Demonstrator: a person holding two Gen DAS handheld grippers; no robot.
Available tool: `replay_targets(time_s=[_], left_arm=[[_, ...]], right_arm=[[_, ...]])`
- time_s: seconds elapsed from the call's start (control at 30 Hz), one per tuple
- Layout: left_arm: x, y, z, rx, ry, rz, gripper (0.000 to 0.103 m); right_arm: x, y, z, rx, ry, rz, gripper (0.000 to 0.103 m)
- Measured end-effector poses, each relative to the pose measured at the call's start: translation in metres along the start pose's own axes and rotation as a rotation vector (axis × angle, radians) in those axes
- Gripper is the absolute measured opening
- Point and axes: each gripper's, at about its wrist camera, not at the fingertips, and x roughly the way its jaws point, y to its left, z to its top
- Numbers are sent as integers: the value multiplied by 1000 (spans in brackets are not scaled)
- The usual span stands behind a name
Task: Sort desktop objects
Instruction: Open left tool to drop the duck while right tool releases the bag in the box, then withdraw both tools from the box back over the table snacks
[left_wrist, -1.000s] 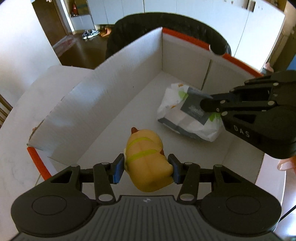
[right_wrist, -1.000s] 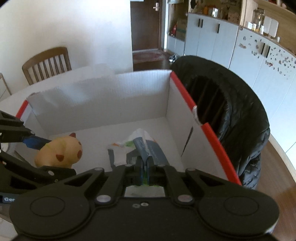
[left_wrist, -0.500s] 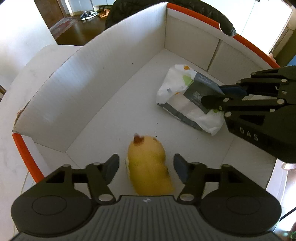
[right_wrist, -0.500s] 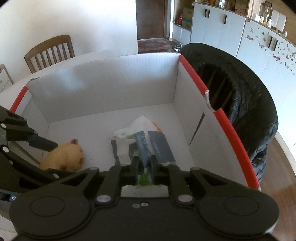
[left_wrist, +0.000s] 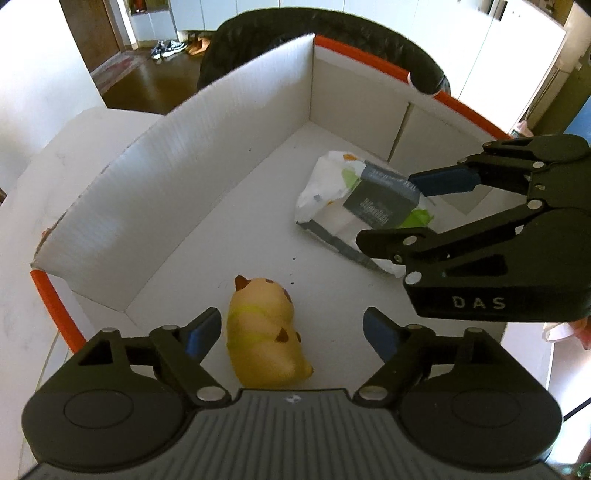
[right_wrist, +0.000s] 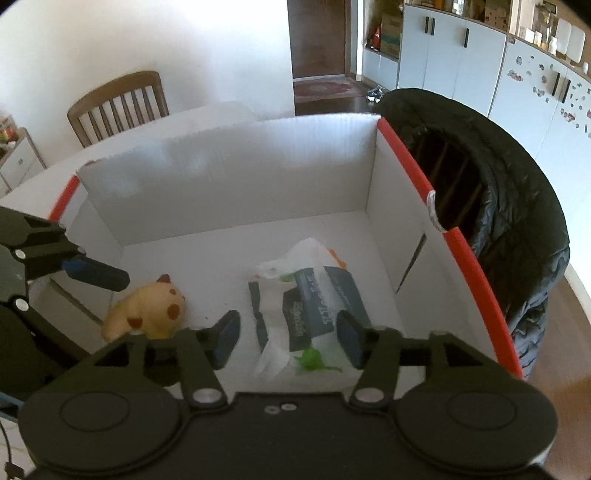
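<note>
A yellow squishy animal toy (left_wrist: 264, 332) lies on the floor of a white cardboard box (left_wrist: 177, 177) with orange edges. My left gripper (left_wrist: 291, 334) hangs over it, jaws opening, pads clear of the toy. A white wet-wipe pack (left_wrist: 365, 210) with a grey label lies further in. My right gripper (right_wrist: 288, 334) hovers above that pack (right_wrist: 314, 310), jaws opening, not pressing it. The right gripper (left_wrist: 424, 210) also shows at the right of the left wrist view. The toy (right_wrist: 147, 312) sits at the left in the right wrist view.
The box wall (right_wrist: 229, 188) stands tall on the far side. A black padded jacket (right_wrist: 517, 221) drapes over a chair just beyond the box. A wooden chair (right_wrist: 118, 107) stands behind the white table (left_wrist: 22, 229). Shoes lie on the dark floor (left_wrist: 147, 77).
Both grippers opened. The toy dropped from the left jaws onto the box floor, and the wipe pack left the right jaws and now lies flat.
</note>
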Motion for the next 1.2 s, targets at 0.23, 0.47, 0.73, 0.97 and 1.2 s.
replay_targets(time_s=[0.23, 0.47, 0.73, 0.97, 1.2], left_arm=[[-14, -2, 2, -40, -55, -25, 103], [-30, 9, -12, -116, -111, -38, 103], [-71, 16, -31, -223, -217, -8, 103], [-112, 17, -65, -252, -314, 90, 103], [-150, 33, -114, -284, -375, 146, 103]], right_arm=[[-15, -4, 5, 4, -36, 43, 76], [-26, -4, 4, 13, -59, 65, 80], [-52, 9, 9, -6, -115, 90, 81], [-77, 38, 8, -41, -155, 117, 81], [-99, 81, 2, -50, -191, 134, 81]])
